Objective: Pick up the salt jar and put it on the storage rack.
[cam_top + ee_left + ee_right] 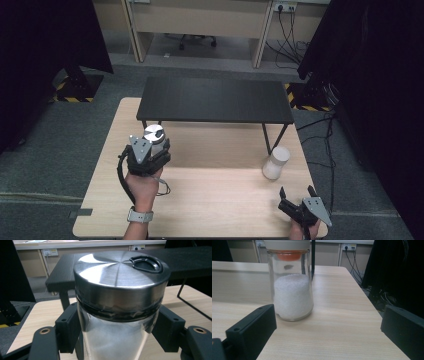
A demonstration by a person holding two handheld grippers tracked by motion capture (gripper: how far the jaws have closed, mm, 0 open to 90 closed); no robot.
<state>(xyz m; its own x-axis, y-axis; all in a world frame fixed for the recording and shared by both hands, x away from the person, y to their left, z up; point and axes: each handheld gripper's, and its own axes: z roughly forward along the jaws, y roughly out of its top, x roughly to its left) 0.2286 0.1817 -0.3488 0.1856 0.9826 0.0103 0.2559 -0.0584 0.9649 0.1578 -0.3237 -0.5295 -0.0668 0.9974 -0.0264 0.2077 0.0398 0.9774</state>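
My left gripper (156,146) is shut on a glass jar (154,137) with a brushed steel lid (120,277), held off the wooden table at its left. In the left gripper view the black jaws press both sides of the jar's glass body (115,340), which holds white powder. A second glass jar (275,163) with a white lid stands on the table at the right, partly filled with white grains (292,296). My right gripper (298,192) rests open near the table's front right corner, short of that jar, with nothing between its jaws.
A low black bench (215,99) stands across the far half of the light wooden table (210,200); its thin metal leg (267,140) comes down just behind the white-lidded jar. Dark curtains flank both sides. Cables (330,150) trail on the floor at right.
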